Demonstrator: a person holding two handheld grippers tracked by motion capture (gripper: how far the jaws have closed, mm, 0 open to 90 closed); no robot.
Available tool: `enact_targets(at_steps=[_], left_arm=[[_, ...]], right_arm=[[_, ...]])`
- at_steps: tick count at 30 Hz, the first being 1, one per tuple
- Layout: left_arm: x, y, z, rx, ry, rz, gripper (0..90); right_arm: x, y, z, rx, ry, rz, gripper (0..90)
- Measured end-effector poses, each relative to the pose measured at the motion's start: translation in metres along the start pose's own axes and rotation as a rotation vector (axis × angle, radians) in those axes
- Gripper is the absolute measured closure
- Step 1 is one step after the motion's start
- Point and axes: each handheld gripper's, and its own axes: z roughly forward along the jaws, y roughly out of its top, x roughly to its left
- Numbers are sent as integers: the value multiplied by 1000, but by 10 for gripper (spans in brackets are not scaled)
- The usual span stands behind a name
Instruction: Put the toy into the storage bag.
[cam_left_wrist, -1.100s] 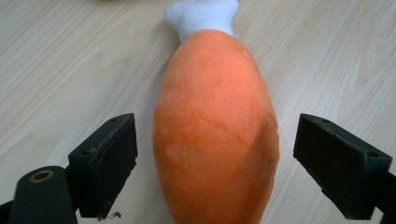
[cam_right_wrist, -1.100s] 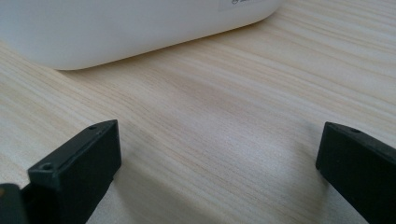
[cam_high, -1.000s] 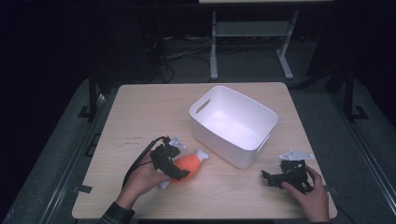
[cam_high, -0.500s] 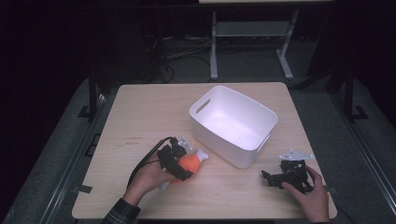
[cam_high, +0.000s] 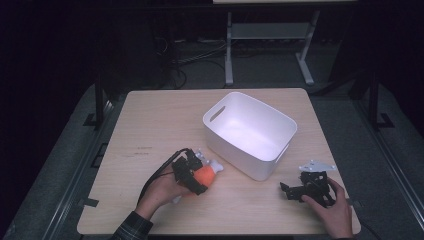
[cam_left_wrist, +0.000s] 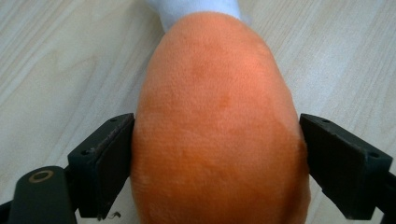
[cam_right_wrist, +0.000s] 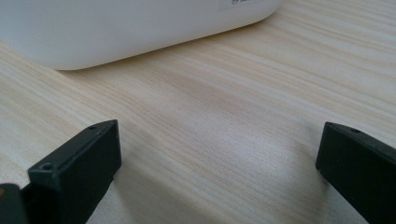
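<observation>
Orange plush toy (cam_left_wrist: 217, 126) sits squeezed between left jaws.

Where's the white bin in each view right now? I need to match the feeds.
High view: white bin at table centre, right of the orange plush toy.
Left gripper view: not seen.
Right gripper view: its wall across the top.
Shared landmark: wooden table.

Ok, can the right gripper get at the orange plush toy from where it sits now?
Probably not without crossing over: the right gripper rests open at the table's right side, while the orange plush toy lies left of the white bin, already between the left gripper jaws.
</observation>
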Motion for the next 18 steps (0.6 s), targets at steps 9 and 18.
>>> enact_targets(at_steps=[9, 18], left_arm=[[1, -1, -5, -2, -7, 5, 176], [2, -6, -11, -26, -10, -4, 202]], right_arm=[[0, 0, 0, 0, 0, 0, 0], [0, 0, 0, 0, 0, 0, 0]])
